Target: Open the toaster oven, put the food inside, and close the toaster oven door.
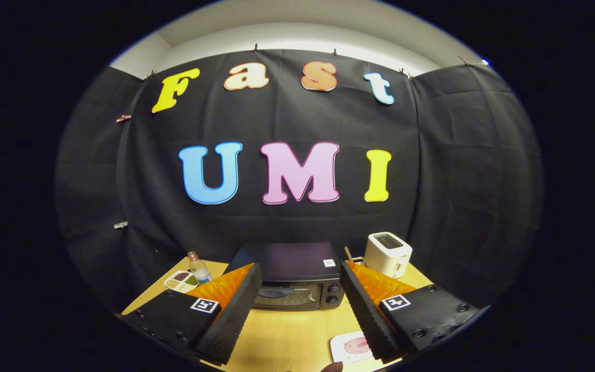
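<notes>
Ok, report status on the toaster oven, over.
Hand-held gripper open, holding nothing. Toaster oven just ahead between fingers, door shut. Food plate by one finger. Path clear.

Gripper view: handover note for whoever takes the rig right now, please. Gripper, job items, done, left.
Gripper: open, nothing between its fingers, aimed at the toaster oven.
Toaster oven: straight ahead beyond the fingers, on the wooden table, door shut.
Food: on a small white plate by the right finger, partly hidden.
Nearby: white toaster, water bottle, snack tray.
Done: nothing visible.
Left: open door, put food inside, close door.
</notes>
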`<state>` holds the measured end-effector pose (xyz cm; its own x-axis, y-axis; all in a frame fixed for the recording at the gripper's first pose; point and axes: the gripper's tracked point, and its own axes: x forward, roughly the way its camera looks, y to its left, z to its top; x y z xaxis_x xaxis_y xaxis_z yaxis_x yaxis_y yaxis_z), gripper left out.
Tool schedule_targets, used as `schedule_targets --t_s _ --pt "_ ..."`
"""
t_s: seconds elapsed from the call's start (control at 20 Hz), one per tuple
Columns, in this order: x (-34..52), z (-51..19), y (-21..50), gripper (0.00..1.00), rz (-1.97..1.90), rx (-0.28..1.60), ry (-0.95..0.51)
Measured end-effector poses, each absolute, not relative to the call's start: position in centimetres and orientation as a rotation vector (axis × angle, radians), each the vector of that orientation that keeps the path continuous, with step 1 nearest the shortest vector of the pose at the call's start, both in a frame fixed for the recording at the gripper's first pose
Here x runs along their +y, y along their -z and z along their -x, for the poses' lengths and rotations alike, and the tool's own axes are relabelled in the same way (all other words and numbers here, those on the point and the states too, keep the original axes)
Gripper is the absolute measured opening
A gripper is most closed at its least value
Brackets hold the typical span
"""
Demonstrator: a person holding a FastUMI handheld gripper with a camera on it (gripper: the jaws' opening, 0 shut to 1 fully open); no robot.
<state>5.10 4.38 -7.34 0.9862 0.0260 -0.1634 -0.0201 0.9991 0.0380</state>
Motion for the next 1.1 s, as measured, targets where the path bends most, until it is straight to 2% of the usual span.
schedule_targets --t_s 0.55,0.8,1.1 --pt "11.3 -18.4 21.2 0.98 -0.059 0.441 -0.04" --pt "11.9 -20.8 25.4 0.99 -0.018 0.523 -0.019" --pt "11.5 -21.0 27.0 0.99 -0.005 0.557 0.0"
